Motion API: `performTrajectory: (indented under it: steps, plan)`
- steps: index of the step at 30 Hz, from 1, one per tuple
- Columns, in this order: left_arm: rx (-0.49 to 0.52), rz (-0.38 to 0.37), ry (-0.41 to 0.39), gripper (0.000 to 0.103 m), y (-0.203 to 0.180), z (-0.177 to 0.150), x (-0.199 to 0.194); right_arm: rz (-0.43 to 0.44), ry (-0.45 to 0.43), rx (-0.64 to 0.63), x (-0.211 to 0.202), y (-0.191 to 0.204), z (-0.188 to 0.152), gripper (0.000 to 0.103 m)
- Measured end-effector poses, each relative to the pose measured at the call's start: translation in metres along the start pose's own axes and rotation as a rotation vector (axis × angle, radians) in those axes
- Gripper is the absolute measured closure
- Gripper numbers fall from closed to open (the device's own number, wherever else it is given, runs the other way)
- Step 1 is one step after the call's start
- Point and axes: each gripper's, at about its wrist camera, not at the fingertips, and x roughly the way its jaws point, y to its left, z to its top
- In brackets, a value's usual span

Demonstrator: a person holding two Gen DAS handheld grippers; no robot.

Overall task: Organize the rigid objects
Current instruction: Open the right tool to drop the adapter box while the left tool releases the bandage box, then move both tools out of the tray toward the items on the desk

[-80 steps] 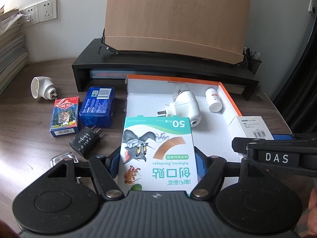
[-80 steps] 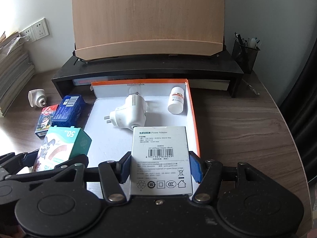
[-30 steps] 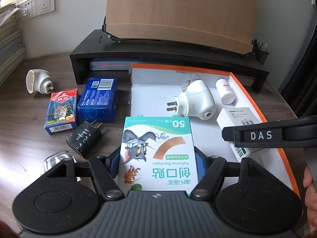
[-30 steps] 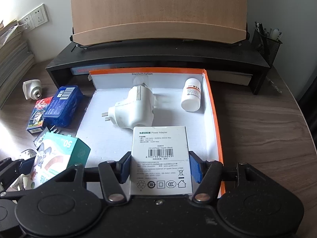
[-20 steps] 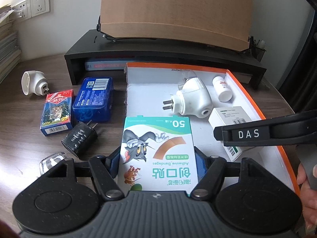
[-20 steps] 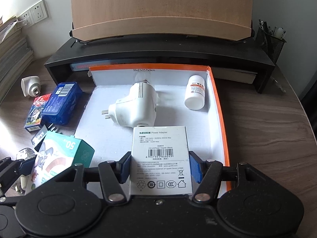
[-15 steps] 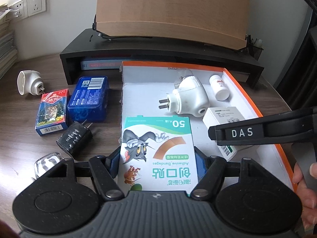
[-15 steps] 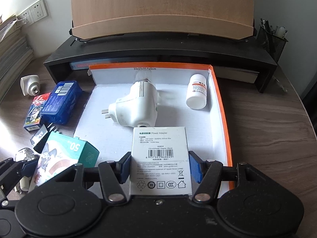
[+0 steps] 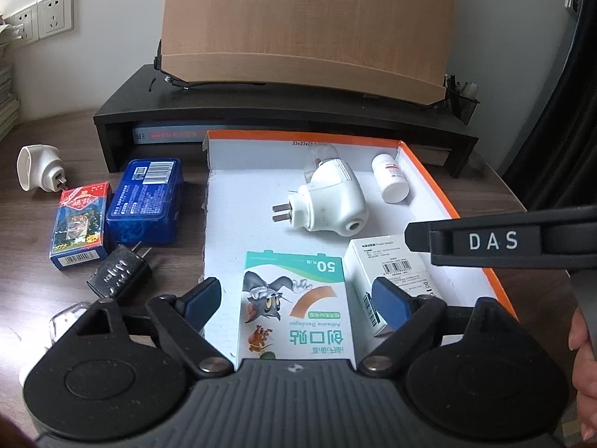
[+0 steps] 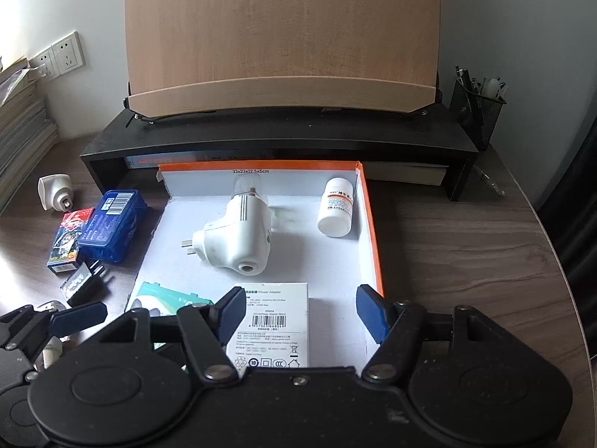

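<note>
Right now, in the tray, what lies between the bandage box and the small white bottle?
The large white plug-in device lies between the bandage box and the white bottle, on the tray floor; the left wrist view shows it.

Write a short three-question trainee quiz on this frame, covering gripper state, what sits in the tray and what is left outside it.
1. True or false: the left gripper is clamped on the bandage box.
2. Which lies inside the orange-rimmed tray? A) blue tin B) white pill bottle C) black charger
3. Name the item between the open fingers of the right gripper.

Key: 1 false, its jaws stand apart from the box; 2 B; 3 the power adapter box.
</note>
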Motion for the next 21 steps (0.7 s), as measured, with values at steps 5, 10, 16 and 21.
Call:
performTrajectory:
  steps: [5, 10, 16, 21]
  plan:
    - [-0.044, 0.028, -0.028, 0.010, 0.008, 0.002, -0.024, 0.014, -0.037, -0.006, -0.020, 0.004, -0.001, 0.023]
    - [-0.083, 0.093, -0.047, 0.008, 0.024, -0.001, -0.048, 0.048, -0.041, -0.022, -0.032, 0.017, -0.007, 0.021]
    - [-0.143, 0.170, -0.066, 0.007, 0.055, -0.013, -0.076, 0.107, -0.037, -0.071, -0.040, 0.046, -0.013, 0.021]
    - [-0.190, 0.230, -0.064, 0.007, 0.082, -0.028, -0.094, 0.161, -0.033, -0.115, -0.044, 0.073, -0.016, 0.021]
